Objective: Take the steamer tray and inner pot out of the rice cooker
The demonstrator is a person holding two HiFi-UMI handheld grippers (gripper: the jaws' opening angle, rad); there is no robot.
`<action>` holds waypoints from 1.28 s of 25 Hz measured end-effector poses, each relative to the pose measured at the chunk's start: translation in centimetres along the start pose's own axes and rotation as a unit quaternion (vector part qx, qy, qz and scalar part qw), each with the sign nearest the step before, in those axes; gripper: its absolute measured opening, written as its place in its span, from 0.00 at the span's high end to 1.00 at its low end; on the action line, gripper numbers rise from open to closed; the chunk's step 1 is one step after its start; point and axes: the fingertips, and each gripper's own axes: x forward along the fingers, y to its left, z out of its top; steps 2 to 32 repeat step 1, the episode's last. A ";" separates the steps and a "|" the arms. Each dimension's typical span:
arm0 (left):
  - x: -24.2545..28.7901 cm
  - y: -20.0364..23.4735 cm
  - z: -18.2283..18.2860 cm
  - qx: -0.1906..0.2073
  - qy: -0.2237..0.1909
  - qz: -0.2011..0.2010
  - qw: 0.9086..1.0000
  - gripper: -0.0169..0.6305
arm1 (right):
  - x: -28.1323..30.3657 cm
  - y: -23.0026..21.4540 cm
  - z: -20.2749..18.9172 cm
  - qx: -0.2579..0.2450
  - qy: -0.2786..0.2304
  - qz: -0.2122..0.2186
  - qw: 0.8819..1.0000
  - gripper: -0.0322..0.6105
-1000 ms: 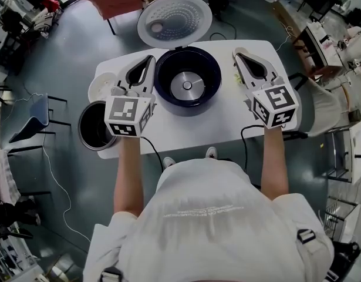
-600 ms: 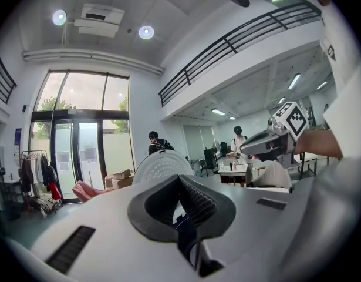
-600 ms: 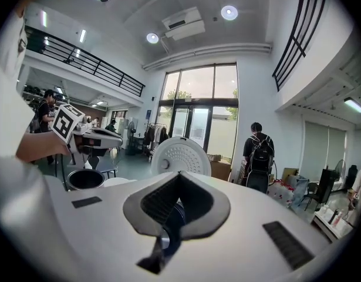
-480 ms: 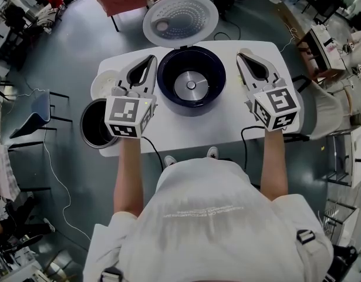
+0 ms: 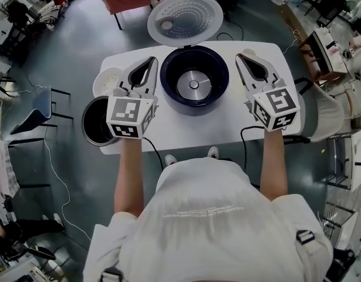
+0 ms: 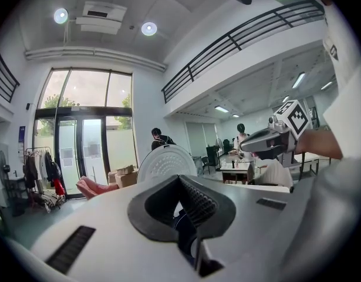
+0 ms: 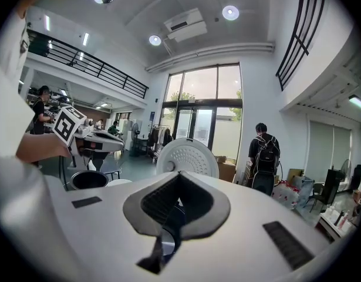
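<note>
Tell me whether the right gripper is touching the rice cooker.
Apart. The head view shows a strip of bare white table between the right gripper, jaws closed, and the dark rim of the rice cooker.

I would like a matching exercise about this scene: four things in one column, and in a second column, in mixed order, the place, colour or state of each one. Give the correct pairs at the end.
Things:
1. lid
2. inner pot
3. steamer tray
4. right gripper

Descriptions:
a. white, near the far left corner of the table
b. jaws shut, to the right of the cooker
c. open, behind the cooker
d. dark and round, at the table's left edge

Pairs: 1-c, 2-d, 3-a, 4-b
</note>
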 end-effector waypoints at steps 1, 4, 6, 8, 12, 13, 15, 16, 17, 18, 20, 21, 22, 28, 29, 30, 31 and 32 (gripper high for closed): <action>-0.1 0.1 -0.1 0.000 0.001 0.001 1.000 0.95 | 0.0 0.1 0.0 0.000 0.000 0.000 1.000 0.91; -0.1 0.1 -0.1 0.000 0.001 0.001 1.000 0.95 | 0.0 0.1 0.0 0.000 0.000 0.000 1.000 0.91; -0.1 0.1 -0.1 0.000 0.001 0.001 1.000 0.95 | 0.0 0.1 0.0 0.000 0.000 0.000 1.000 0.91; -0.1 0.1 -0.1 0.000 0.001 0.001 1.000 0.95 | 0.0 0.1 0.0 0.000 0.000 0.000 1.000 0.91; -0.1 0.1 -0.1 0.000 0.001 0.001 1.000 0.95 | 0.0 0.1 0.0 0.000 0.000 0.000 1.000 0.91; -0.1 0.1 -0.1 0.000 0.001 0.001 1.000 0.95 | 0.0 0.1 0.0 0.000 0.000 0.000 1.000 0.91; -0.1 0.1 -0.1 0.000 0.001 0.001 1.000 0.95 | 0.0 0.1 0.0 0.000 0.000 0.000 1.000 0.91; -0.1 0.1 -0.1 0.000 0.001 0.001 1.000 0.95 | 0.0 0.1 0.0 0.000 0.000 0.000 1.000 0.91; -0.1 0.1 -0.1 0.000 0.001 0.001 1.000 0.95 | 0.0 0.1 0.0 0.000 0.000 0.000 1.000 0.91; -0.1 0.1 -0.1 0.000 0.001 0.001 1.000 0.95 | 0.0 0.1 0.0 0.000 0.000 0.000 1.000 0.91; -0.1 0.1 -0.1 0.000 0.001 0.001 1.000 0.95 | 0.0 0.1 0.0 0.000 0.000 0.000 1.000 0.91; -0.1 0.1 -0.1 0.000 0.001 0.001 1.000 0.95 | 0.0 0.1 0.0 0.000 0.000 0.000 1.000 0.91; -0.1 0.1 -0.1 0.000 0.001 0.001 1.000 0.95 | 0.0 0.1 0.0 0.000 0.000 0.000 1.000 0.91; -0.1 0.1 -0.1 0.000 0.001 0.001 1.000 0.95 | 0.0 0.1 0.0 0.000 0.000 0.000 1.000 0.91; -0.1 0.1 -0.1 0.000 0.001 0.001 1.000 0.95 | 0.0 0.1 0.0 0.000 0.000 0.000 1.000 0.91; -0.1 0.1 -0.1 0.000 0.001 0.001 1.000 0.95 | 0.0 0.1 0.0 0.000 0.000 0.000 1.000 0.91; -0.1 0.1 -0.1 0.000 0.001 0.001 1.000 0.95 | 0.0 0.1 0.0 0.000 0.000 0.000 1.000 0.91; -0.1 0.1 -0.1 0.000 0.001 0.001 1.000 0.95 | 0.0 0.1 0.0 0.000 0.000 0.000 1.000 0.91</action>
